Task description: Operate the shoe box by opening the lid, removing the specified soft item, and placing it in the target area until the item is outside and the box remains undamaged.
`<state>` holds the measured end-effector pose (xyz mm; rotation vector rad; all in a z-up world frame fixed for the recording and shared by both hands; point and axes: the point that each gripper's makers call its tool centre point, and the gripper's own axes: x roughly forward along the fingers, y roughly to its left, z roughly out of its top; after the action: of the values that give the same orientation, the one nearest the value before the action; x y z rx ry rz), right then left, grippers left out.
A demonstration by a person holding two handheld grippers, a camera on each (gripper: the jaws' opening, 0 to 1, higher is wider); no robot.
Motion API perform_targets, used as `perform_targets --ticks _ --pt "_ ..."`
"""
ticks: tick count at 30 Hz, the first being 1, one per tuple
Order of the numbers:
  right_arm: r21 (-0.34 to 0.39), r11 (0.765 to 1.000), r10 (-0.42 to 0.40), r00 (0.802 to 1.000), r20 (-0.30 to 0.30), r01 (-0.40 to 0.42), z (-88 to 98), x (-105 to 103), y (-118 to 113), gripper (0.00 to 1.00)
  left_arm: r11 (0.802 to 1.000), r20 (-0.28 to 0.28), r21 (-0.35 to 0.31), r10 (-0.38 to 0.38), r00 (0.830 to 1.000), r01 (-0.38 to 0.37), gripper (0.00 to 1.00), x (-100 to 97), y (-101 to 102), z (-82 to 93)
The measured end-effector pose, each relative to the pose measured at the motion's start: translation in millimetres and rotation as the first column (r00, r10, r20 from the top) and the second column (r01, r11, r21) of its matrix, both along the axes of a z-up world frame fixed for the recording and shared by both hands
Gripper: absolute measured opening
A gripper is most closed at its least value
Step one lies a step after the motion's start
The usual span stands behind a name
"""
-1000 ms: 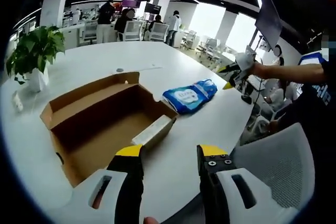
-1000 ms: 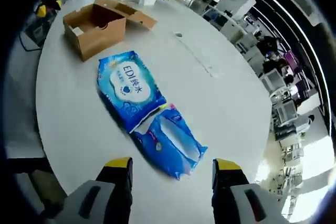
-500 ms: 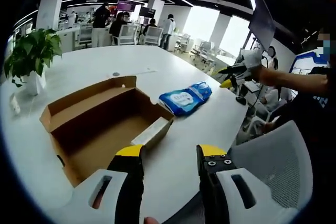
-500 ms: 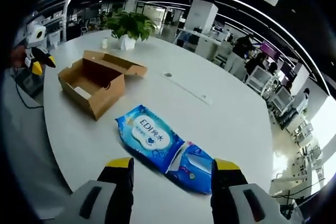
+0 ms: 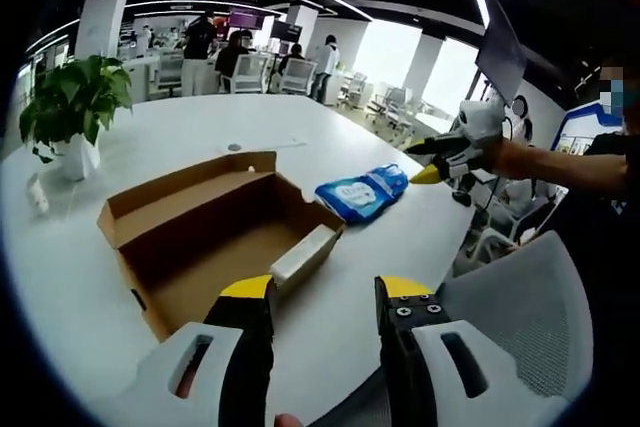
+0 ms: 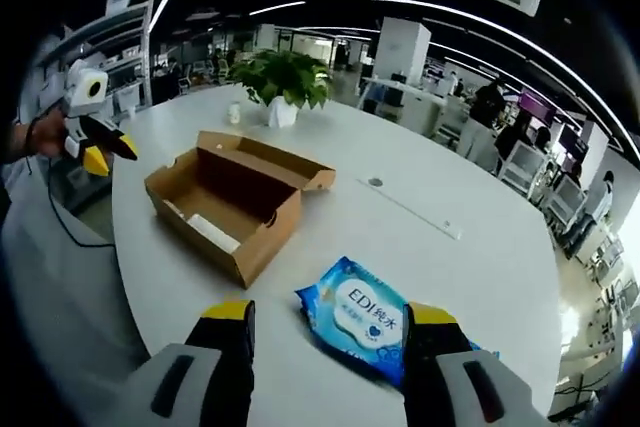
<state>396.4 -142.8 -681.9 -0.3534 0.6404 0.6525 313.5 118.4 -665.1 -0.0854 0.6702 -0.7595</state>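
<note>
An open brown cardboard shoe box lies on the round white table, its lid folded back. A white item rests inside against one wall. The blue wipes pack lies on the table beyond the box. My left gripper is open and empty, just short of the box's near edge. My right gripper is open and empty over the table, the pack between its fingertips and a little ahead. Each gripper also appears in the other's view: right gripper, left gripper.
A potted plant stands on the table past the box. A grey chair sits near the table edge. People sit at desks in the far office. A person's arm holds the right gripper.
The right gripper view has swung back and tilted up, so the wipes pack now lies closer to its fingertips and the box nearer. The left gripper view shifted slightly; box and pack stayed put.
</note>
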Motion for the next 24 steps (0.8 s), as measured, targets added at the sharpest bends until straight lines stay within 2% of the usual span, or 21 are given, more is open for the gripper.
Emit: perform_targets --ticks 6,14,24 --pt "0.053 0.997 0.048 0.999 0.002 -0.048 6.1 5.1 43.7 0.58 1.000 0.012 -0.001 0.020 1.000 -0.020 0.40 -0.8 13.9 3.7" --pt "0.017 0.985 0.172 0.985 -0.024 -0.172 -3.0 13.9 100.7 0.56 0.998 0.007 -0.012 0.055 0.998 -0.055 0.40 -1.0 31.8 2.7" --pt "-0.014 0.970 0.240 0.968 -0.070 -0.241 -19.8 27.5 142.4 0.55 0.997 0.012 -0.020 0.071 0.997 -0.071 0.40 0.4 43.9 4.9"
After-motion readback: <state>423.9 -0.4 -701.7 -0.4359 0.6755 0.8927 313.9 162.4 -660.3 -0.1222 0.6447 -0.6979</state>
